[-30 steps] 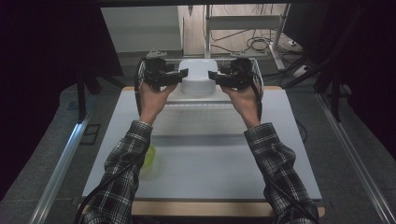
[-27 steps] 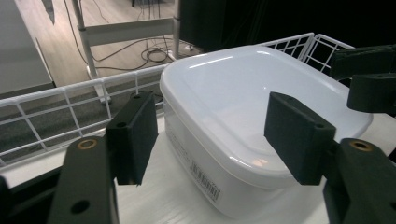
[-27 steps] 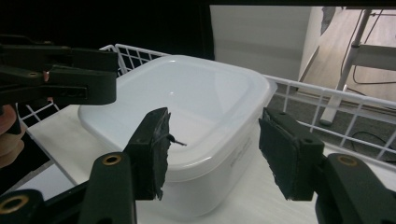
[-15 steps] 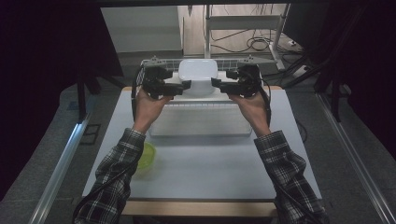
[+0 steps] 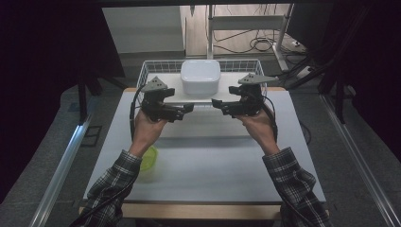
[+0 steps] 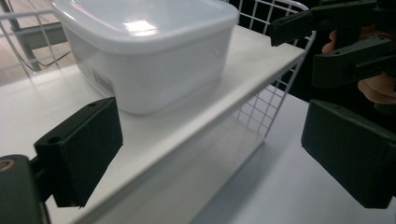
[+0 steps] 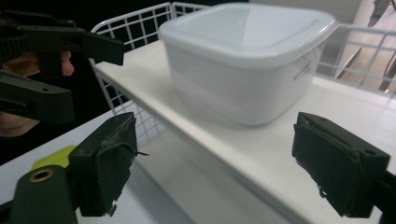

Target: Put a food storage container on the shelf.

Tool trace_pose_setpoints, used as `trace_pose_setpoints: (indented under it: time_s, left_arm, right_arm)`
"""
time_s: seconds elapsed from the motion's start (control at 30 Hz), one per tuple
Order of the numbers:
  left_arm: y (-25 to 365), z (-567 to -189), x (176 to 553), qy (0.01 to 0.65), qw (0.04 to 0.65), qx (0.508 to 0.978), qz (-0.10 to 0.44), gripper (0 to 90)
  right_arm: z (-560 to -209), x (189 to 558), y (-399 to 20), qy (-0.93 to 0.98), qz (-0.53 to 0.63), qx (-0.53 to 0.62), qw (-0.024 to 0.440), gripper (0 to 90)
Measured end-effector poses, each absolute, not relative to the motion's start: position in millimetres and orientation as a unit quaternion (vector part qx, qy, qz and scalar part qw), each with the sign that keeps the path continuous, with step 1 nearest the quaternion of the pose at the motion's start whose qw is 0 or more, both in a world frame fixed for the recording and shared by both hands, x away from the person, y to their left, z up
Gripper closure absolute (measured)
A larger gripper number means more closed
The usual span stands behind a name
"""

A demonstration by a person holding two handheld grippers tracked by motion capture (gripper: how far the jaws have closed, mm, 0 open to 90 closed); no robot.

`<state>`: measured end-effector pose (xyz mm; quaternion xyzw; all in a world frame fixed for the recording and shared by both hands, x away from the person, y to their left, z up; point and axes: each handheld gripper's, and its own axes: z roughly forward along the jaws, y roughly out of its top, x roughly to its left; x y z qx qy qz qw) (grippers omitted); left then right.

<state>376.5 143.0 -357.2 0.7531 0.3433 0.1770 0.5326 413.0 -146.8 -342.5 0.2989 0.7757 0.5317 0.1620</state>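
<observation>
Holding both tools just short of the wire basket (image 5: 146, 75), you have the left gripper (image 5: 188, 108) and the right gripper (image 5: 217, 103) facing each other across a small gap, fingertips near but apart. Your fingers on both have just been opening and now stand wide with nothing between them.

Your white lidded container (image 5: 200, 76) sits on the white shelf (image 5: 172, 84) inside the basket, at the far edge of the bench (image 5: 213, 161), squarely beyond the gap between your grippers. In the left gripper view the container (image 6: 149, 51) rests back from the shelf's front lip (image 6: 187, 135), leaving a bare strip of shelf before it; the right gripper view shows the same strip (image 7: 261, 154) ahead of the container (image 7: 247, 60). Wire sides rise at the basket's ends (image 7: 135, 28).

You have broad bare bench between your forearms. A yellow-green thing (image 5: 149, 158) lies by your left sleeve, well apart from the basket.
</observation>
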Motion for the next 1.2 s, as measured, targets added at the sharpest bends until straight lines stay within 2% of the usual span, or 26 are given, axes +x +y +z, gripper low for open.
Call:
trace_pose_setpoints:
  time_s: [0.43,0.8,1.2]
  left_arm:
    - [150,-384,338,0.327,0.516,0.763,0.211,6.7]
    - [166,-413,316,0.334,0.515,0.769,0.181,9.2]
    - [178,-447,292,0.356,0.506,0.76,0.198,8.8]
  right_arm:
    - [-368,385,-159,0.788,0.524,0.285,0.148,7.2]
    - [-398,367,-173,0.81,0.493,0.273,0.16,4.8]
    - [-435,347,-183,0.811,0.486,0.293,0.14,4.8]
